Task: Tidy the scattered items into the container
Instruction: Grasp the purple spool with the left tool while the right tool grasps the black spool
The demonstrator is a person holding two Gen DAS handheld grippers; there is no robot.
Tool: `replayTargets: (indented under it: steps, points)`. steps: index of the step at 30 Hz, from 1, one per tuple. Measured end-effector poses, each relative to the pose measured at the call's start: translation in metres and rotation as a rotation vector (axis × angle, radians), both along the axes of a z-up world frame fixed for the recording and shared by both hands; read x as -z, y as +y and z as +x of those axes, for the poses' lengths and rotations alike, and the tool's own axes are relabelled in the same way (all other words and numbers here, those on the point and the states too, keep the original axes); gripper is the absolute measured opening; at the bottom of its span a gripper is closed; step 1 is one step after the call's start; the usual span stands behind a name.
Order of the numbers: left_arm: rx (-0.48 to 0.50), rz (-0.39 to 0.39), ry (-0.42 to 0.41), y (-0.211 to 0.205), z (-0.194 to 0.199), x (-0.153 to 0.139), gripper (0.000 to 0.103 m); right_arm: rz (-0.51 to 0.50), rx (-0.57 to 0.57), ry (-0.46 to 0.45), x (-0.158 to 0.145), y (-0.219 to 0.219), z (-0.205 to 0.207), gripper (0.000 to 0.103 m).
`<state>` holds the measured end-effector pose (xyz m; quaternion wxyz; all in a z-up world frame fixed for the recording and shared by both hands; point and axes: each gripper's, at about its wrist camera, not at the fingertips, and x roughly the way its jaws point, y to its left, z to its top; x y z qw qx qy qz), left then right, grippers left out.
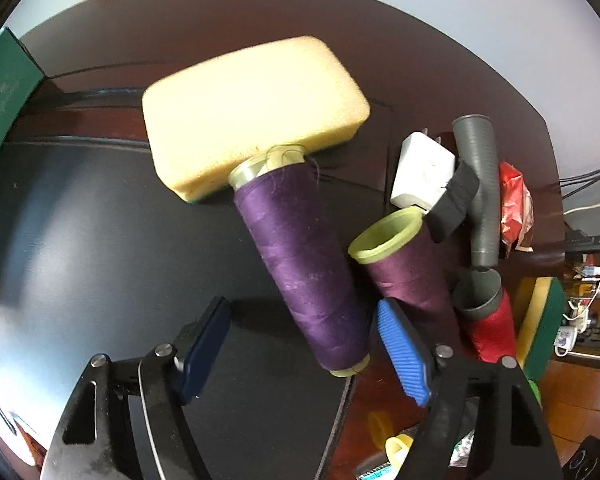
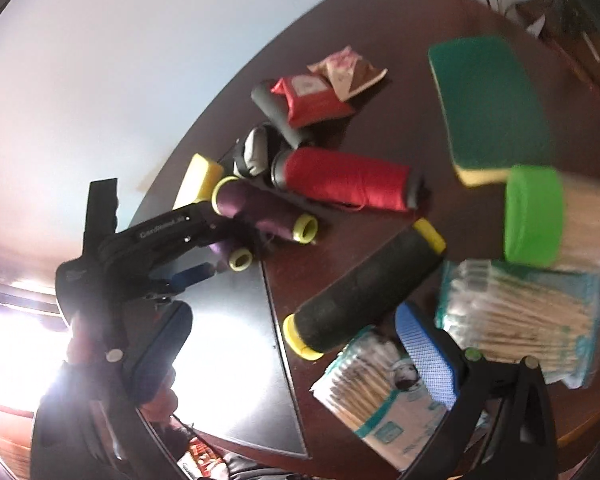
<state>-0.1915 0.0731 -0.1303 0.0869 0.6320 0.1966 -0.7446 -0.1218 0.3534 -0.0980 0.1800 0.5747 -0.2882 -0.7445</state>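
Left tool (image 1: pixel 300 354) open around purple spool (image 1: pixel 300 264); right tool (image 2: pixel 296 356) open, empty.

A lived-in home room: a dark wooden table (image 2: pixel 400 128) against a pale wall carries household clutter, with sewing thread spools (image 2: pixel 348 180) at centre, a kitchen sponge (image 2: pixel 492 108) at two o'clock and cotton-swab packs (image 2: pixel 520 312) at four o'clock. In the left wrist view, power cables (image 1: pixel 588 304) trail over the floor at three o'clock.

A long purple thread spool (image 1: pixel 304 268) lies with its far end against the yellow foam sponge (image 1: pixel 252 112). A shorter purple spool (image 1: pixel 404 264) lies right of it; a white plug adapter (image 1: pixel 422 172) sits beyond that.
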Motion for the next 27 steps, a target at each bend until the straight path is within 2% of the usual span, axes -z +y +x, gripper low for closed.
replayTargets:
  steps: [3,9,11,15,19,24,27]
  points:
    - [0.001,-0.028,0.002,-0.005,-0.004,0.003,0.078,-0.001,0.007,-0.025,0.005,-0.003,-0.008,0.103]
    - [0.021,-0.075,-0.003,-0.019,-0.014,0.006,0.076,0.063,0.0,-0.107,0.025,-0.015,-0.019,0.103]
    - [0.031,-0.093,0.0,-0.025,-0.017,0.006,0.066,0.101,0.002,-0.122,0.03,-0.019,-0.021,0.103]
    - [0.063,-0.123,0.02,-0.034,-0.021,0.008,0.062,0.211,-0.018,-0.13,0.033,-0.033,-0.023,0.103]
    - [0.081,-0.134,0.032,-0.045,-0.023,0.01,0.062,0.351,0.003,-0.123,0.033,-0.044,-0.024,0.091]
    - [0.112,-0.153,0.044,-0.062,-0.028,0.015,0.061,0.501,-0.021,-0.097,0.034,-0.064,-0.022,0.086]
    - [0.123,-0.161,0.048,-0.039,-0.022,0.01,0.058,0.53,-0.013,-0.078,0.035,-0.067,-0.019,0.083]
